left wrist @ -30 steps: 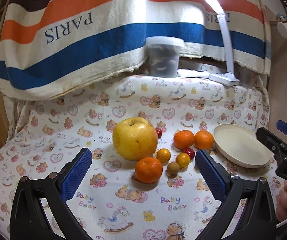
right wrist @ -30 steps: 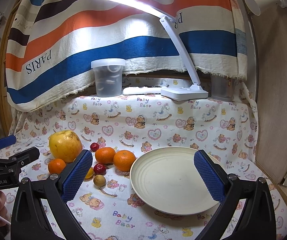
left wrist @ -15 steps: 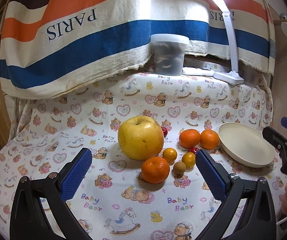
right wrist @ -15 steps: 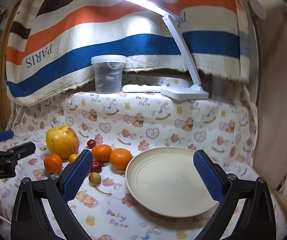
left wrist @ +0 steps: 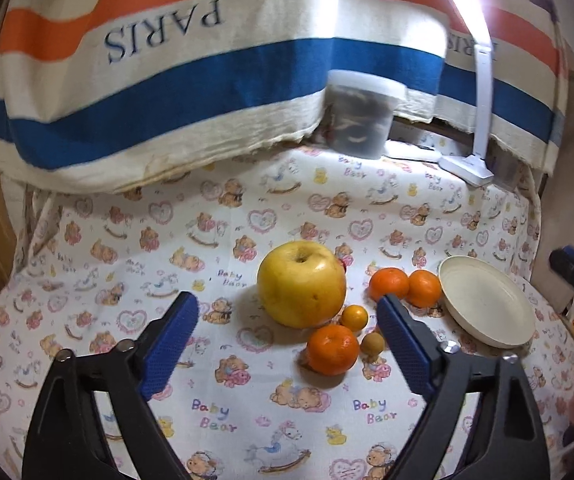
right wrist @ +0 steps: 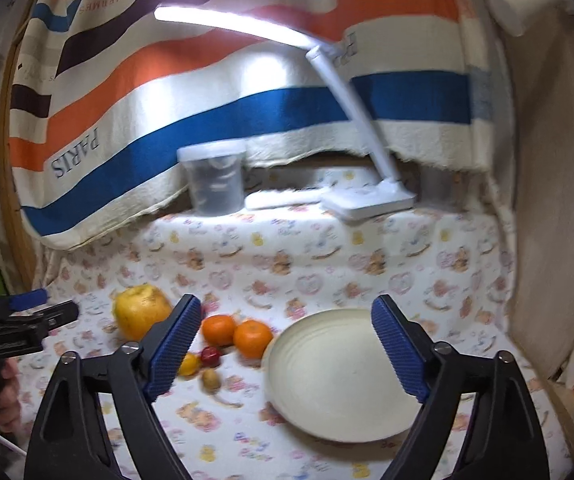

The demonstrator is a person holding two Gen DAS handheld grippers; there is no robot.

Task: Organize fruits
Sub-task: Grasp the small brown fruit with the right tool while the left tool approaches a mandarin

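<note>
Two handheld grippers above a table draped in a teddy-bear print cloth (left wrist: 247, 208). Left gripper (left wrist: 287, 320) closing, blue pads apart, nothing between them, hovering over the fruit. Right gripper (right wrist: 287, 328) also closing, empty, hanging above a cream plate (right wrist: 327, 420). Bare plate at the right of the fruit cluster. Large yellow apple (left wrist: 301, 283) leftmost, three mandarins (left wrist: 333, 349) around it, small yellow, brown and red fruits between. Lidded plastic tub (left wrist: 361, 114) and lit white desk lamp (right wrist: 371, 200) at the back, before a striped towel (left wrist: 167, 80).
</note>
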